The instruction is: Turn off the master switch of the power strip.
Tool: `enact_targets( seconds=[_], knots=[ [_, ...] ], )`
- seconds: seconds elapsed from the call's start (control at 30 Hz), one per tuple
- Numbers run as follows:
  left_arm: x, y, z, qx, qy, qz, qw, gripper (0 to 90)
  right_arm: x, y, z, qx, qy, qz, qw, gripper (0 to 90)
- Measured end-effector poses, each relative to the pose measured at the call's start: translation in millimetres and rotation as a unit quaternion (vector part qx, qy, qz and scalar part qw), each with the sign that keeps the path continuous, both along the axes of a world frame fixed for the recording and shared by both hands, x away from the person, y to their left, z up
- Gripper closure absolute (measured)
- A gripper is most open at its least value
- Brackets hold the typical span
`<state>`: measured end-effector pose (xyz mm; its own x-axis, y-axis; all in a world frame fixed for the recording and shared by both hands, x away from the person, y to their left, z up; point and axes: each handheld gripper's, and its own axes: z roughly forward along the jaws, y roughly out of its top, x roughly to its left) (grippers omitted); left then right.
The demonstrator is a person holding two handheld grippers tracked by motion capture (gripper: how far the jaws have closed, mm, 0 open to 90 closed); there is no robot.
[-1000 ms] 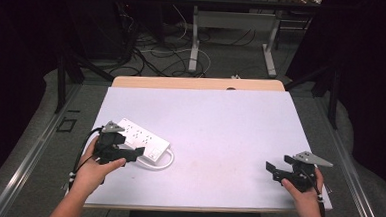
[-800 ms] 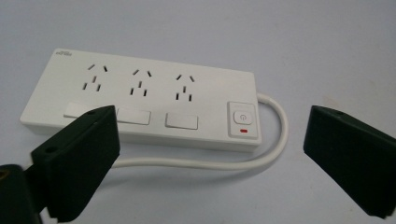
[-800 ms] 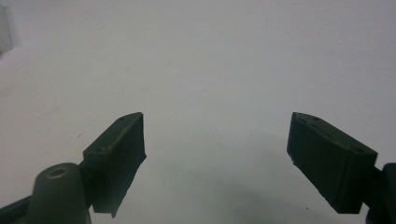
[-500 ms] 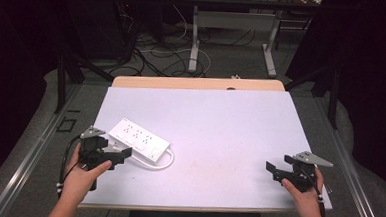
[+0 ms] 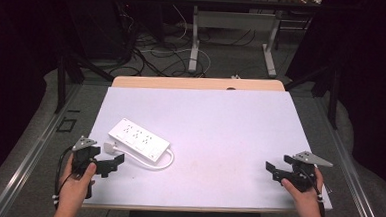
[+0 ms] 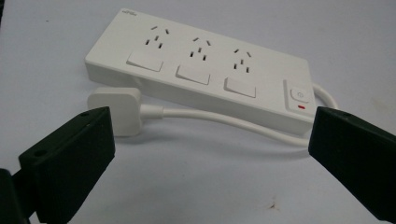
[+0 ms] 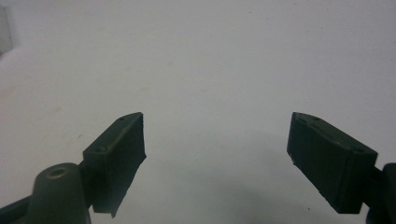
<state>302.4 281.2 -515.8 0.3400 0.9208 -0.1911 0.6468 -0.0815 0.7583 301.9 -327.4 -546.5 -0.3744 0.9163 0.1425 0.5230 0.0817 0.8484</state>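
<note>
Backing off toward seven o'clock, the left gripper has drawn clear of the power strip, which it stood over a second ago; the right gripper has not shifted from its spot near four o'clock.

On the white table the power strip lies flat at about eight o'clock, slanted, with its cord looping round the near side to the plug, which rests just beside the strip's near end. In the left gripper view the strip sits ahead of jaws that stand wide apart and empty, with the plug close to one of them. The right gripper's jaws are likewise spread wide over bare table, holding nothing.

Risks, as I judge them: a reach for the strip's body may slip, since it looks broad against the jaws and smooth. A wide jaw coming in low could also snag the cord loop and drag the strip. Smallest, the plug could be nudged aside.
</note>
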Motion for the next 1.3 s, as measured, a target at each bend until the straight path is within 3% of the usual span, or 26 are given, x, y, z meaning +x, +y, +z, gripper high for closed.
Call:
enact_targets(
  seconds=[0.2, 0.57, 0.83, 1.07, 1.3],
  knots=[
    [-3.2, 6.3, -11.0, 0.008, -0.003, 0.022, 0.9997, 0.4, 0.4, -0.9, -0.5, -0.002, -0.002, 0.002, 1.0, 18.9],
    [-4.1, 20.0, -27.4, -0.008, -0.004, 0.059, 0.9982, 0.4, 0.2, 0.1, -0.7, 0.0, 0.003, 0.001, 1.0, 18.9],
    [-3.3, 22.7, -34.2, 0.002, -0.011, 0.061, 0.9981, 0.4, 0.6, -1.2, -1.0, -0.002, 0.001, 0.002, 1.0, 18.9],
    [-2.2, 24.0, -41.4, 0.013, -0.003, 0.062, 0.998, 0.5, -0.3, -1.8, 0.4, -0.001, -0.001, 0.001, 1.0, 18.9],
    [-1.6, 26.4, -45.2, 0.009, 0.0, 0.071, 0.9975, 0.5, 0.3, -1.9, -0.9, -0.003, 0.002, 0.0, 1.0, 18.9]
  ],
)
